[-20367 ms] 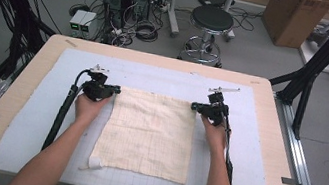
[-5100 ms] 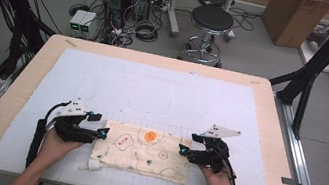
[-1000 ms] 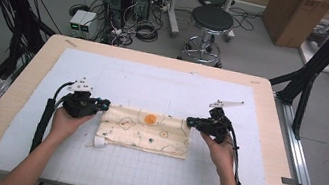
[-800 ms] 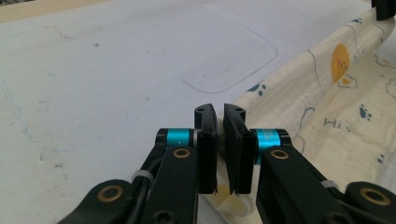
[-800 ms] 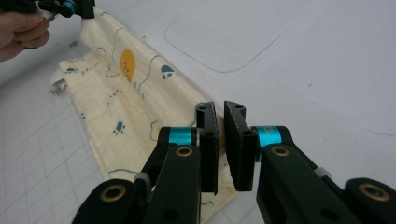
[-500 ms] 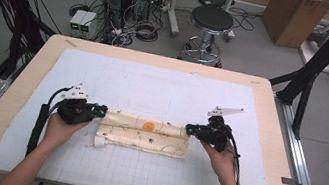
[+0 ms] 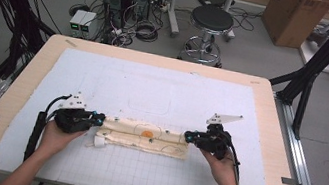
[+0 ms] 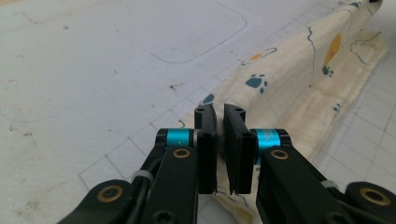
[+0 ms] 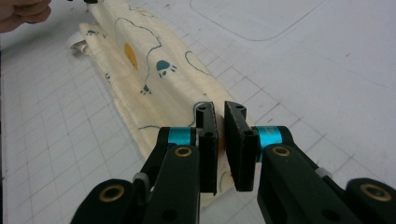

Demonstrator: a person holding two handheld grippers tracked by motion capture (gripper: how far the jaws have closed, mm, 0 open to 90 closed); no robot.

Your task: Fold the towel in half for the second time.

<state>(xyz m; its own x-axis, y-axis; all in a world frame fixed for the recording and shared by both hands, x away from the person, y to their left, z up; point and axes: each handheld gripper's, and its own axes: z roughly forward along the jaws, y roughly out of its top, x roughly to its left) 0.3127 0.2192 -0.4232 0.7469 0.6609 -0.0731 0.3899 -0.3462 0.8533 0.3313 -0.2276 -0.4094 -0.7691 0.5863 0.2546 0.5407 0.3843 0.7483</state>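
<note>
I see white gridded mat point(image 7: 152, 90) bare around work, nothing blocking. My left gripper point(image 7: 95, 119) pinches left end of folded cloth point(image 7: 145, 136), jaws narrow on fabric. Cloth lies mid-mat, stretched between grippers. My right gripper point(image 7: 189, 136) pinches right end, jaws narrow.

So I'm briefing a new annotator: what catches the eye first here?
A cream printed cloth, folded into a long narrow strip, lies near the front of the white mat. The left gripper and right gripper each pinch one end, jaws nearly shut. Its paw prints show in both gripper views.
</note>
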